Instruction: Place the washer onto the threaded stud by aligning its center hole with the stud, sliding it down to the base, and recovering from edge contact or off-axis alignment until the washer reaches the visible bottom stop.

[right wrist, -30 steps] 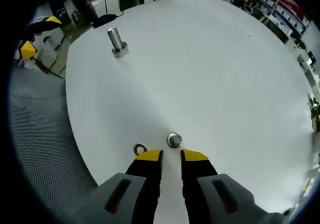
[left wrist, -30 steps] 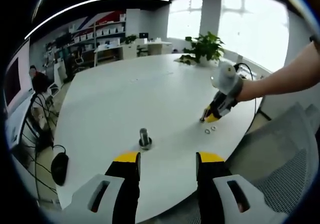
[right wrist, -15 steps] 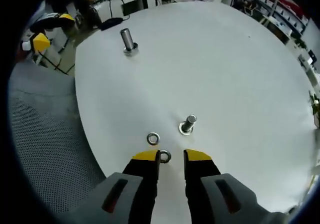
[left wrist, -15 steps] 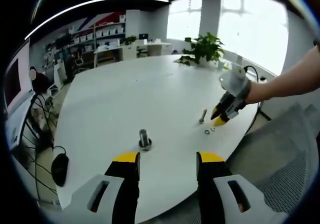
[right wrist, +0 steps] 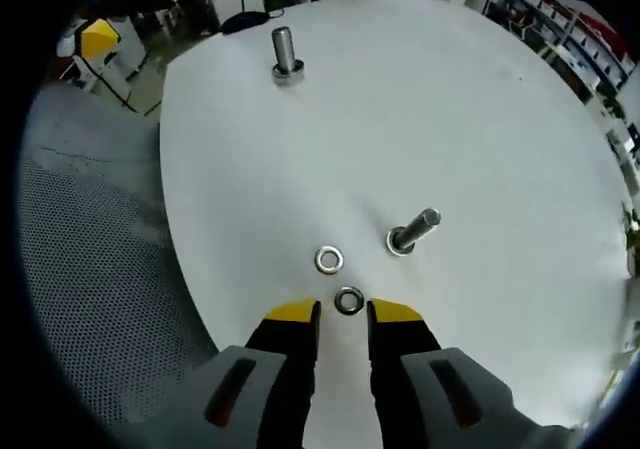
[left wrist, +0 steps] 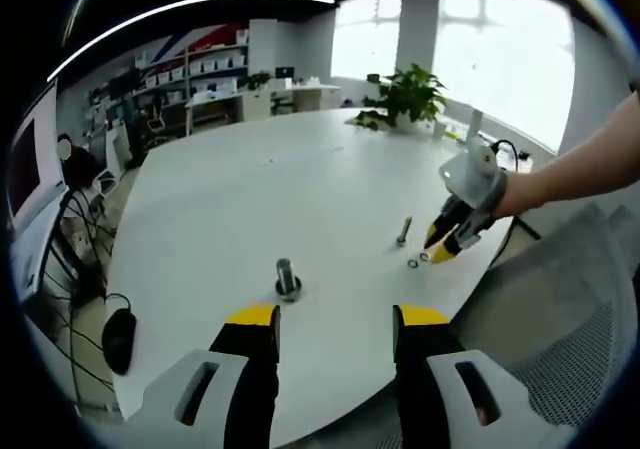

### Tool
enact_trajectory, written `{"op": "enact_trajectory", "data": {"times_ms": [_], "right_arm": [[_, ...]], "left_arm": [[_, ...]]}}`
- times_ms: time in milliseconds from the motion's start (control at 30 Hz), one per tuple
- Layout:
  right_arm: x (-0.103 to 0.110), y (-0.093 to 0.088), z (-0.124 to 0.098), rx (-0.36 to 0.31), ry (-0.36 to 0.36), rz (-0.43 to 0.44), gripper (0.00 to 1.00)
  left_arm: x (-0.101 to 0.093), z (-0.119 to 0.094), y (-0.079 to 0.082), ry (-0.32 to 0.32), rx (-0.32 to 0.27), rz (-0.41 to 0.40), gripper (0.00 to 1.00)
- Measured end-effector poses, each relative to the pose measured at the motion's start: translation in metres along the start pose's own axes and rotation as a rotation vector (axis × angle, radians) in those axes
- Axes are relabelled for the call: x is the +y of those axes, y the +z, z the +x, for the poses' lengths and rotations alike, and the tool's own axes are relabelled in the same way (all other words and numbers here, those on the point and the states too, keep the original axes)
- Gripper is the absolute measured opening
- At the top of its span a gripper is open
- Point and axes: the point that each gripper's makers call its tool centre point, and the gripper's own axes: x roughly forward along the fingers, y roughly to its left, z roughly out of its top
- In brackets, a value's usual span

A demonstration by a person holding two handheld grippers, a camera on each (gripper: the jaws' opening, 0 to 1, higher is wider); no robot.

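Two small steel washers lie near the white round table's edge: one [right wrist: 348,300] just ahead of my right gripper [right wrist: 343,312], the other [right wrist: 328,260] a little farther on. The right gripper is open, with a narrow gap and nothing in it. A short threaded stud [right wrist: 413,232] stands to their right, and a second stud [right wrist: 285,53] stands far across. In the left gripper view my left gripper [left wrist: 337,319] hangs open before the near stud [left wrist: 287,279]. The right gripper [left wrist: 445,245] hovers at the washers [left wrist: 413,264] beside the other stud [left wrist: 403,232].
The table [left wrist: 260,189] drops off close behind the washers. A grey mesh chair seat [right wrist: 90,269] lies below that edge. A potted plant [left wrist: 405,94] stands at the far side, and a black mouse [left wrist: 118,334] sits at the left rim. The left gripper's yellow tips [right wrist: 98,39] show far off.
My right gripper has drawn back towards the table edge; the washer that lay between its tips now lies just ahead of them. The left gripper has stayed put.
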Motion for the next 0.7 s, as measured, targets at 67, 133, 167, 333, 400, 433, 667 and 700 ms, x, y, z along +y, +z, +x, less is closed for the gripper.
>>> {"op": "enact_trajectory", "data": {"times_ms": [67, 133, 167, 333, 400, 433, 667, 700], "right_arm": [[0.0000, -0.0009, 0.0011, 0.008, 0.000, -0.001, 0.21], [0.0003, -0.0044, 0.0043, 0.024, 0.003, -0.005, 0.20], [0.0000, -0.0071, 0.0050, 0.037, 0.001, -0.010, 0.20], [-0.0014, -0.0020, 0.0048, 0.013, 0.003, 0.003, 0.19], [-0.0016, -0.0017, 0.0050, 0.017, 0.006, -0.001, 0.19], [-0.0022, -0.0010, 0.0054, 0.019, 0.007, -0.002, 0.19], [-0.0055, 0.0015, 0.0069, 0.028, 0.016, -0.022, 0.16], [-0.0057, 0.0014, 0.0067, 0.031, 0.019, -0.026, 0.15]], "left_arm": [[-0.0003, -0.0001, -0.0005, -0.001, 0.002, -0.001, 0.43], [-0.0001, 0.0000, -0.0005, -0.001, 0.002, -0.003, 0.43], [-0.0001, 0.0001, -0.0004, -0.002, 0.002, -0.003, 0.43], [0.0000, 0.0002, -0.0010, -0.003, 0.004, -0.008, 0.44], [0.0001, 0.0003, -0.0010, -0.003, 0.005, -0.008, 0.44], [0.0002, 0.0004, -0.0006, -0.004, 0.003, -0.010, 0.44], [0.0002, 0.0010, -0.0014, -0.006, 0.005, -0.016, 0.43], [0.0004, 0.0010, -0.0012, -0.007, 0.005, -0.018, 0.43]]}}
